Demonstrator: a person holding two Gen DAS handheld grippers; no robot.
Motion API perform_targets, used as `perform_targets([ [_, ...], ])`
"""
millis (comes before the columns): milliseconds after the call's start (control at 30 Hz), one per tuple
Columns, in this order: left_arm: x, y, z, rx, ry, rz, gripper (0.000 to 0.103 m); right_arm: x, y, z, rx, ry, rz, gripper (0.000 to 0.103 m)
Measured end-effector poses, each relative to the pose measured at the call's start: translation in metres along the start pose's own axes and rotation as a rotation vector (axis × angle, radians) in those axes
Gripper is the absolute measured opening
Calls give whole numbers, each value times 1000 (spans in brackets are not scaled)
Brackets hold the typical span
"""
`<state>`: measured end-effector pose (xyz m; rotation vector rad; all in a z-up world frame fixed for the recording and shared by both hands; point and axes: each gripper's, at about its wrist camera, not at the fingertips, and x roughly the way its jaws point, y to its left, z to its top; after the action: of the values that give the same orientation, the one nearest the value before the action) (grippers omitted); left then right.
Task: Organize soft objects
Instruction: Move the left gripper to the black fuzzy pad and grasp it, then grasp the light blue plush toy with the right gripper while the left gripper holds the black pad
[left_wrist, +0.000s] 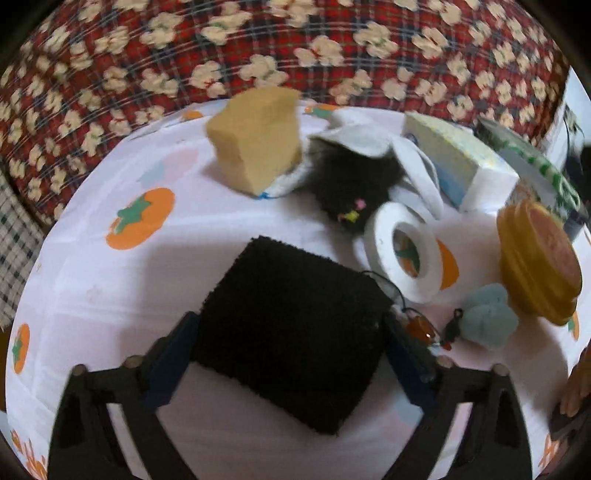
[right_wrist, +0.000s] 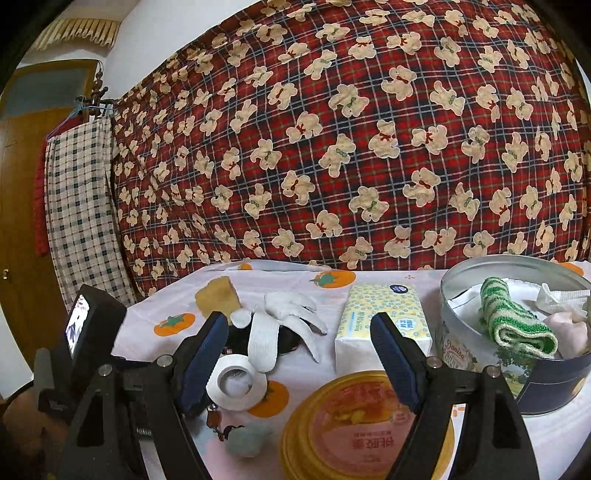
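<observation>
Ahead of the left gripper (left_wrist: 291, 354), the black sponge block (left_wrist: 291, 332) fills the gap between its fingers. Bare tablecloth (left_wrist: 110, 280) lies open to its left. To its right crowd a white tape roll (left_wrist: 404, 251), keychain charms (left_wrist: 424, 328), a pale blue pompom (left_wrist: 487, 317) and a yellow lidded tub (left_wrist: 535, 262). Farther ahead stand a tan sponge (left_wrist: 255, 142) and a black furry toy (left_wrist: 351, 184).

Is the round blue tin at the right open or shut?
Open. The round blue tin has no lid on: inside it lie a green striped cloth and pale soft items.
</observation>
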<state>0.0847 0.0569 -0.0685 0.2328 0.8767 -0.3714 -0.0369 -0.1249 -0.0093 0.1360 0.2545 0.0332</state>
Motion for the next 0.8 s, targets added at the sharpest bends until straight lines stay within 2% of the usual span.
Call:
perform_targets([
  [33,-1,2,-1,-14,-8,8,71,0,0,0,0,-1,0,81],
  [167,-6,7,-3,-49,-31,44,41,0,0,0,-1,-1,0,81],
  [200,-7,9,-3,-55,-36,48,37,0,0,0,0,-2,0,81],
  [467,-15,23,-4,-115,-89,-5,28,-3,-1,0,1,-13,9,81],
  [600,-31,17,-7,-92,-175,-9,28,-8,0,1,0,-18,35,80],
  [633,-36,16,-8,-91,-198,7,28,-8,2,1,-6,-8,48,77],
  [700,-43,17,-9,-97,-242,36,28,-8,7,-2,-21,40,89,56],
  [767,-54,19,-12,-113,-301,60,28,-8,15,-6,-43,87,125,47],
  [800,-58,22,-14,-123,-322,72,28,-10,19,-8,-49,112,150,47],
])
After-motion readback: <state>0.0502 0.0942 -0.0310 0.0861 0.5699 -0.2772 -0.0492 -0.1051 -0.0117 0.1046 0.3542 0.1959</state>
